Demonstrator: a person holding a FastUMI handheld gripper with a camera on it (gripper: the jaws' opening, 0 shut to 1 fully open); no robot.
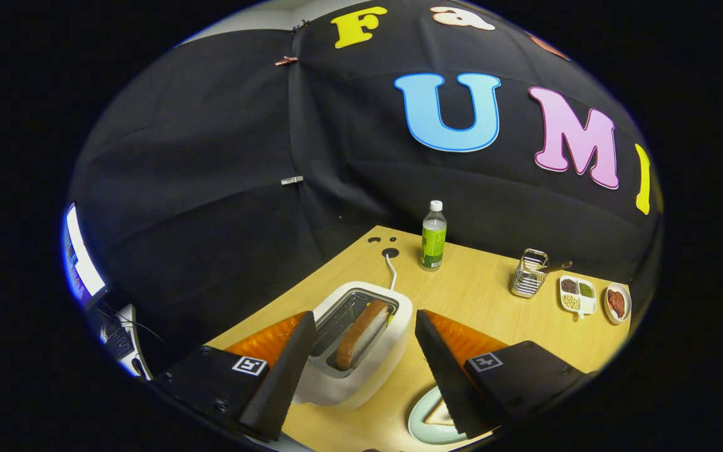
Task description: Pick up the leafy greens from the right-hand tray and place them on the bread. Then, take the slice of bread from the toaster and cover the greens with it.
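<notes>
Between my wide-open, empty fingers [361, 364] sits the toaster [361, 345]; its bread slice [361, 334] stands on edge, long axis running away from me, lower part hidden in the slot.

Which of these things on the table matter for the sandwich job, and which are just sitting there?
For the job:
- white toaster
- brown-crusted bread slice standing in its slot, between the open fingers
- pale green plate

Lying about:
- green-labelled plastic bottle
- wire rack
- white divided dish of beans
- small dish of meat
</notes>
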